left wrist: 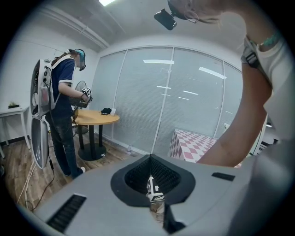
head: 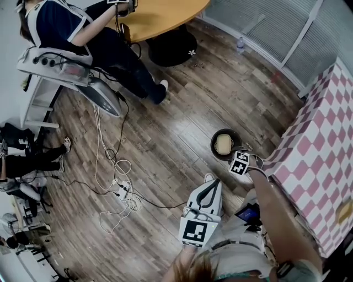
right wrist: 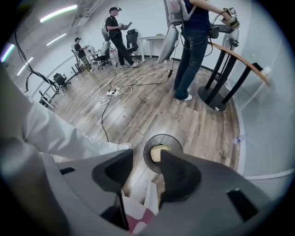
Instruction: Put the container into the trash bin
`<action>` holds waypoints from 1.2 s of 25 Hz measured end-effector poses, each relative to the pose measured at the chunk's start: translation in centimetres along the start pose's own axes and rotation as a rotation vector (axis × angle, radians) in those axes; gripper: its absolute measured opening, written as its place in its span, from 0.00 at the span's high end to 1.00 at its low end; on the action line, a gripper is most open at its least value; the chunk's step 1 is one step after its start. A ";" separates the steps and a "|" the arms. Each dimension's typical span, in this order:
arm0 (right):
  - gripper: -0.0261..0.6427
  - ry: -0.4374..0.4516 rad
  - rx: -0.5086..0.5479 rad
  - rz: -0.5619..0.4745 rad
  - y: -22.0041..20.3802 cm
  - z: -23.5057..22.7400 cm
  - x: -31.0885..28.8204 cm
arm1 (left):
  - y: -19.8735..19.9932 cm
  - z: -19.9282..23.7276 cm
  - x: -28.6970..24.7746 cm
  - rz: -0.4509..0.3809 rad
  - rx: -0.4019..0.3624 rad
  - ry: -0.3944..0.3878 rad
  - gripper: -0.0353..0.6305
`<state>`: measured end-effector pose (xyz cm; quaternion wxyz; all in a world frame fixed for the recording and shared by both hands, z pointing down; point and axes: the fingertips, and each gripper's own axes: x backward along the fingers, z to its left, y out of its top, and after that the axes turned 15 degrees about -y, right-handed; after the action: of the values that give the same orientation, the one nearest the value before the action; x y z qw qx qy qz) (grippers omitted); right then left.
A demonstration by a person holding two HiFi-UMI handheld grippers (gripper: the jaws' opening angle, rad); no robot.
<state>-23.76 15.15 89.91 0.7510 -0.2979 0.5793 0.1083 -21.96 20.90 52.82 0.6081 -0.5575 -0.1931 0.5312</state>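
Note:
A beige square container [head: 223, 145] lies inside the round black trash bin [head: 213, 144] on the wooden floor. My right gripper [head: 232, 155] hangs just above the bin's near right rim, pointing steeply down. In the right gripper view its jaws [right wrist: 146, 161] stand open with nothing between them, and the container [right wrist: 159, 151] shows in the bin [right wrist: 144, 154] below. My left gripper [head: 212, 183] is held closer to my body, apart from the bin, and its tips [left wrist: 150, 157] meet with nothing held.
A pink-and-white checkered table [head: 317, 165] stands right beside the bin. Cables and a power strip [head: 118, 187] lie on the floor to the left. A person [head: 94, 33] stands at a round wooden table [head: 160, 16] at the back. A water bottle [head: 240, 44] stands by the blinds.

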 end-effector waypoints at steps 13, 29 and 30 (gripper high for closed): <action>0.92 0.063 0.010 0.015 -0.5 1.3 2.4 | 1.1 0.5 0.3 -0.027 0.014 0.024 0.94; 0.97 0.084 0.091 -0.218 4.2 1.4 11.5 | 0.9 -1.4 0.1 -0.003 -0.014 -0.008 0.94; 0.97 0.082 0.094 -0.230 4.2 1.4 11.9 | 0.8 -1.5 -0.1 -0.003 -0.017 -0.007 0.94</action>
<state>-21.09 17.15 77.66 0.7474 -0.3309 0.5757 -0.0183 -21.11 19.96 51.75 0.6035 -0.5604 -0.2004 0.5306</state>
